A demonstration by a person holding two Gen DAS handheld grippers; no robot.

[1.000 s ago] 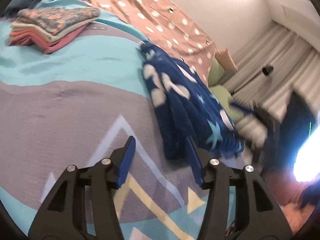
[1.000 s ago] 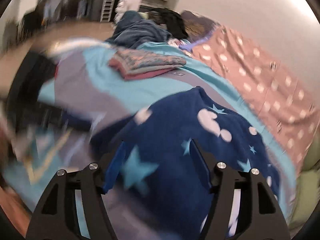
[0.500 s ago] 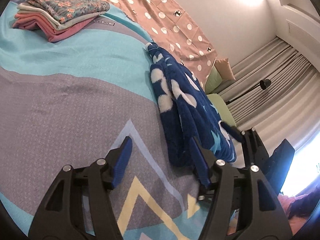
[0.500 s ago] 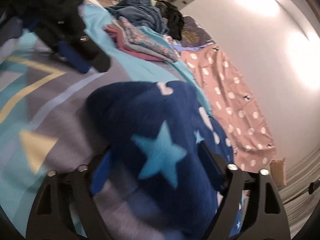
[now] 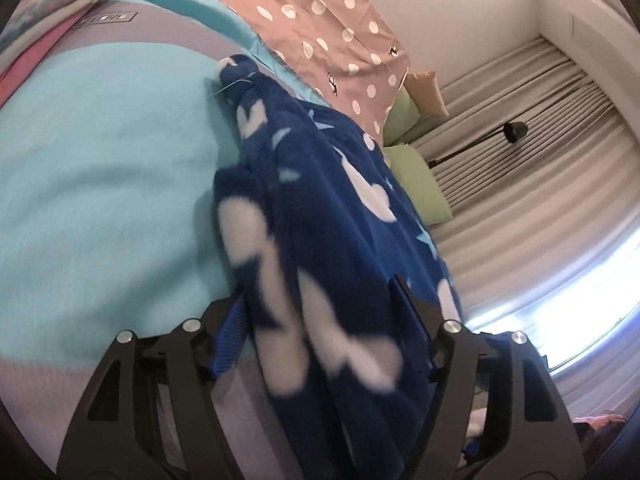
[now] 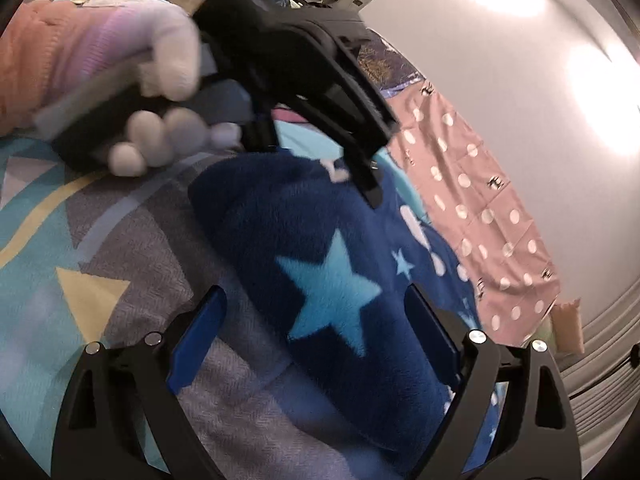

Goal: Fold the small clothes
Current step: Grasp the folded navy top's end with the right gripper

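Observation:
A navy fleece garment (image 5: 320,208) with white patches and pale blue stars lies bunched on the teal and grey bedspread (image 5: 100,184). My left gripper (image 5: 316,292) straddles its near end. Its jaws are opening, with the fleece filling the gap between them and no clear squeeze. In the right wrist view the same garment (image 6: 328,280) lies between the wide-open fingers of my right gripper (image 6: 312,304); the left pad (image 6: 200,332) hangs over bare bedspread. A white-gloved hand (image 6: 168,60) holds the left gripper (image 6: 320,164) over the garment's far end.
A folded stack of clothes (image 5: 44,28) sits at the far left of the bed. A pink polka-dot cloth (image 5: 320,16) lies along the wall side, with green pillows (image 5: 416,196) behind it. Grey curtains (image 5: 520,128) and a black lamp (image 5: 514,132) stand beyond.
My left gripper has swung right onto the navy garment with its jaws spreading, so the fleece now sits between them. The right jaws widened, and the left hand came closer in its view.

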